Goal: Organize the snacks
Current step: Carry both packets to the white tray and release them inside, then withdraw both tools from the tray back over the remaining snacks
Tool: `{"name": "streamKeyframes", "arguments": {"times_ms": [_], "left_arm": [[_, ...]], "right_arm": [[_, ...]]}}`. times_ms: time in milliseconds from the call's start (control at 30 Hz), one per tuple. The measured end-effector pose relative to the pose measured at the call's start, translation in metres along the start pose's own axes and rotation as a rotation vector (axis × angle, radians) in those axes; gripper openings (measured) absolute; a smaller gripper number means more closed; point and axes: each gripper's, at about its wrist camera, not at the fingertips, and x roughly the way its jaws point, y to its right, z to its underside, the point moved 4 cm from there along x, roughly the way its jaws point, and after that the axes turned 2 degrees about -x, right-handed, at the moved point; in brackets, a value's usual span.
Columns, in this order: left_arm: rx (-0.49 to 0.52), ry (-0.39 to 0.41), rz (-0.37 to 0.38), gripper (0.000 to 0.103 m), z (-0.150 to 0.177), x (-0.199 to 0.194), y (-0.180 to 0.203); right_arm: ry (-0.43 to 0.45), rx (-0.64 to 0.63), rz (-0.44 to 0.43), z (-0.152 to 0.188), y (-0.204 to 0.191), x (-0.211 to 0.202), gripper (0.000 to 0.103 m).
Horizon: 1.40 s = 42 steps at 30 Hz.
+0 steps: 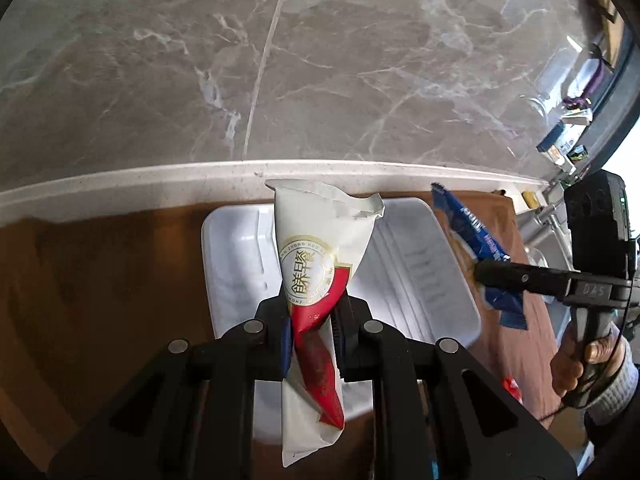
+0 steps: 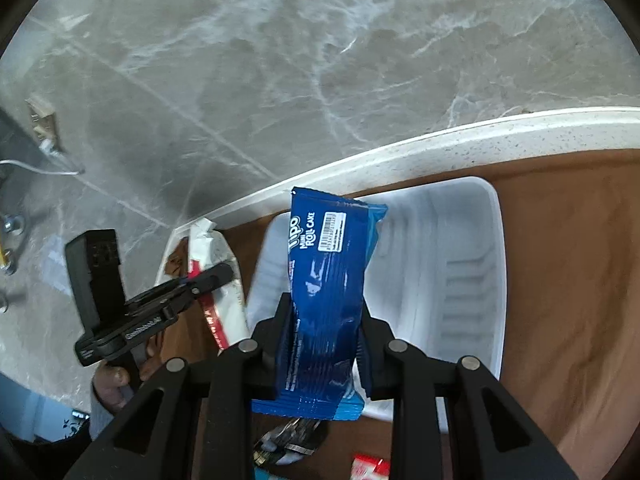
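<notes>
White-and-red foil snack packet (image 1: 316, 280), clamped upright between the fingers of the left gripper (image 1: 312, 320), hangs above the white ribbed plastic tray (image 1: 416, 276) just ahead. Blue Tipo roll-cake wrapper (image 2: 328, 288), pinched by the right gripper (image 2: 324, 328), hangs likewise over the tray. Advisable: lower each packet close before releasing, side by side, clear of the tray rim on the brown wooden tabletop (image 2: 568, 264).

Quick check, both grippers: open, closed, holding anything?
Left gripper: closed on the white and red snack packet.
Right gripper: closed on the blue Tipo roll cake packet.
</notes>
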Motion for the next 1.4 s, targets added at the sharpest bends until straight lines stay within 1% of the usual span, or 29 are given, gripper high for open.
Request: {"name": "streamKeyframes", "arguments": {"times_ms": [67, 133, 167, 200, 233, 367, 433, 533, 700, 733, 800, 833, 867, 900, 1000, 1100, 1133, 1200, 1267, 1333, 1400], "left_arm": [[0.004, -0.003, -0.009, 0.014, -0.009, 0.014, -0.003], [-0.005, 0.002, -0.010, 0.015, -0.014, 0.025, -0.007], [-0.016, -0.003, -0.014, 0.015, -0.015, 0.030, -0.010], [-0.036, -0.017, -0.021, 0.015, -0.018, 0.037, -0.015], [-0.060, -0.035, -0.027, 0.015, -0.018, 0.044, -0.022], [-0.121, -0.038, 0.010, 0.015, -0.018, 0.055, -0.036], [-0.133, -0.037, 0.016, 0.015, -0.015, 0.054, -0.039], [-0.149, -0.025, 0.004, 0.015, -0.007, 0.047, -0.040], [-0.181, -0.039, -0.009, 0.015, -0.004, 0.044, -0.046], [-0.178, -0.036, -0.015, 0.018, -0.002, 0.039, -0.045], [-0.147, -0.007, -0.032, 0.030, -0.003, 0.034, -0.042], [-0.138, 0.004, -0.013, 0.057, -0.004, 0.031, -0.040], [-0.139, 0.020, 0.011, 0.088, -0.004, 0.028, -0.038], [-0.141, 0.048, 0.039, 0.095, -0.006, 0.025, -0.036], [-0.137, 0.058, 0.044, 0.095, -0.008, 0.020, -0.034], [-0.154, 0.068, 0.073, 0.095, -0.006, 0.013, -0.032], [-0.158, 0.070, 0.080, 0.095, -0.006, 0.011, -0.030], [-0.180, 0.078, 0.098, 0.095, -0.002, 0.003, -0.029], [-0.209, 0.075, 0.138, 0.095, 0.002, -0.003, -0.027], [-0.258, 0.068, 0.210, 0.095, 0.011, -0.012, -0.027], [-0.302, 0.056, 0.251, 0.095, 0.021, -0.016, -0.028]], "right_arm": [[-0.003, 0.011, 0.031, -0.004, 0.006, 0.009, 0.033], [-0.009, 0.006, 0.065, -0.006, 0.010, 0.016, 0.040], [-0.010, 0.001, 0.095, -0.007, 0.012, 0.018, 0.056], [-0.006, -0.008, 0.124, -0.008, 0.013, 0.020, 0.068], [-0.002, -0.018, 0.149, -0.008, 0.014, 0.021, 0.070], [0.015, -0.071, 0.172, -0.008, 0.004, 0.020, 0.070], [0.025, -0.080, 0.156, -0.005, 0.000, 0.016, 0.071], [0.032, -0.096, 0.148, 0.001, -0.007, 0.014, 0.073], [0.027, -0.111, 0.138, 0.013, -0.013, 0.010, 0.073], [0.028, -0.112, 0.137, 0.016, -0.013, 0.007, 0.073], [0.033, -0.110, 0.128, 0.018, -0.016, 0.005, 0.074], [0.037, -0.109, 0.127, 0.019, -0.017, 0.003, 0.074], [0.038, -0.111, 0.126, 0.020, -0.018, 0.002, 0.074], [0.041, -0.113, 0.123, 0.022, -0.020, 0.001, 0.074], [0.048, -0.116, 0.124, 0.023, -0.024, -0.002, 0.074], [0.056, -0.114, 0.117, 0.025, -0.028, -0.010, 0.075], [0.062, -0.114, 0.116, 0.025, -0.029, -0.013, 0.076], [0.074, -0.113, 0.115, 0.026, -0.032, -0.019, 0.080], [0.081, -0.109, 0.106, 0.028, -0.034, -0.025, 0.081], [0.089, -0.104, 0.099, 0.032, -0.035, -0.031, 0.081], [0.096, -0.106, 0.099, 0.037, -0.037, -0.037, 0.082]]}}
